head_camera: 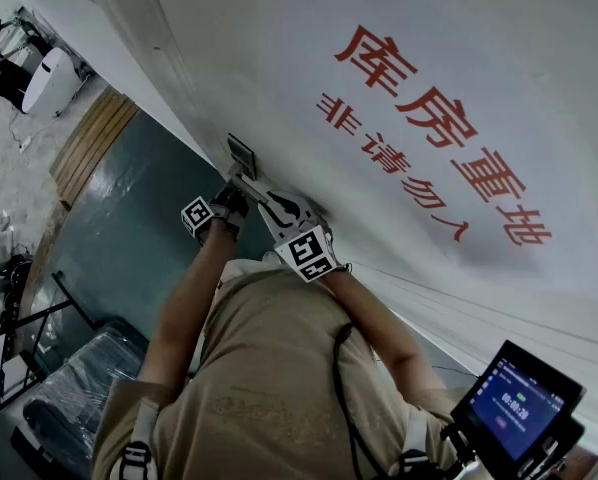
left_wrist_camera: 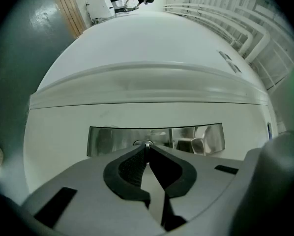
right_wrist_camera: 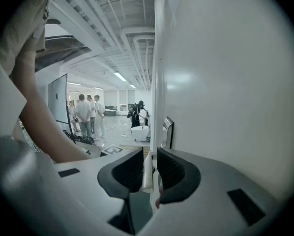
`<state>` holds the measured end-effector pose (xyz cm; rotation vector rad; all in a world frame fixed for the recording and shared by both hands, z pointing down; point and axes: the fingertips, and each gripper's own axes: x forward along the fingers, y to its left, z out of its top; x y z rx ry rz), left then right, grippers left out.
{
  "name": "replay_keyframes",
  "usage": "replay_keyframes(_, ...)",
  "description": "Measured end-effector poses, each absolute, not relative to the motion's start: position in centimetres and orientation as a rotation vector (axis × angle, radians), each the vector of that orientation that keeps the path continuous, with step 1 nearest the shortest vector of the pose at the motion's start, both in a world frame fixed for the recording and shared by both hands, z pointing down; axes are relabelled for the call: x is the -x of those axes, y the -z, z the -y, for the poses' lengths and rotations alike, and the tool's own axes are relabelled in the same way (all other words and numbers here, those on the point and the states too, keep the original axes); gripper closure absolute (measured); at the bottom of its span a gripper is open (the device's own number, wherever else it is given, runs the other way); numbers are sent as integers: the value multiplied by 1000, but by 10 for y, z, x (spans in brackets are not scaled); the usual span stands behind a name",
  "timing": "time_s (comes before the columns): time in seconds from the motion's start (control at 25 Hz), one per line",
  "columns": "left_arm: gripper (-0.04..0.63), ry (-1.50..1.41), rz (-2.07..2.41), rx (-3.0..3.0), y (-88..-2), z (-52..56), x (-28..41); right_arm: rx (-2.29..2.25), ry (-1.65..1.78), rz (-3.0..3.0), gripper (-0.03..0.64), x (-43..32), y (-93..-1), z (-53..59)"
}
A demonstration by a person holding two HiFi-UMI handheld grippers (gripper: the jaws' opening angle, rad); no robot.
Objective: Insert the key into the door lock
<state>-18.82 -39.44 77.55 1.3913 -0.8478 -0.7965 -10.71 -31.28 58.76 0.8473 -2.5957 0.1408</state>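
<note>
Steel lock plate (left_wrist_camera: 107,140): push left gripper (left_wrist_camera: 146,150), clamped on key (left_wrist_camera: 145,144), straight in. Steady right gripper (right_wrist_camera: 148,157), pinching pale strip (right_wrist_camera: 146,176).

door (head_camera: 279,68): smooth matt white | lock plate (left_wrist_camera: 107,140): polished metal

On the white door (head_camera: 279,48) I'm facing, large red characters (head_camera: 439,118) read 库房重地; the smaller red line (head_camera: 374,148) beneath reads 非请勿入. My screen's (head_camera: 524,403) print is illegible.

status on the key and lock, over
Left gripper jaws shut on the key, tip at the lock plate, insertion unclear. Right gripper jaws on a pale bar beside the door. Nothing in the way.
</note>
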Motion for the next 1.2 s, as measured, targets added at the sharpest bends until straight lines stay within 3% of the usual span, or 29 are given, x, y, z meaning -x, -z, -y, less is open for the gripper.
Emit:
replay_keyframes(0.6, 563, 805, 867, -1399, -773, 396, 187, -826, -145, 2596, 540, 111, -591, 313)
replay_keyframes(0.88, 561, 678, 943, -1506, -769, 397, 186, -819, -147, 2594, 540, 114, -592, 312)
replay_keyframes(1.2, 563, 831, 872, -1369, -777, 398, 188, -820, -147, 2595, 540, 115, -593, 311)
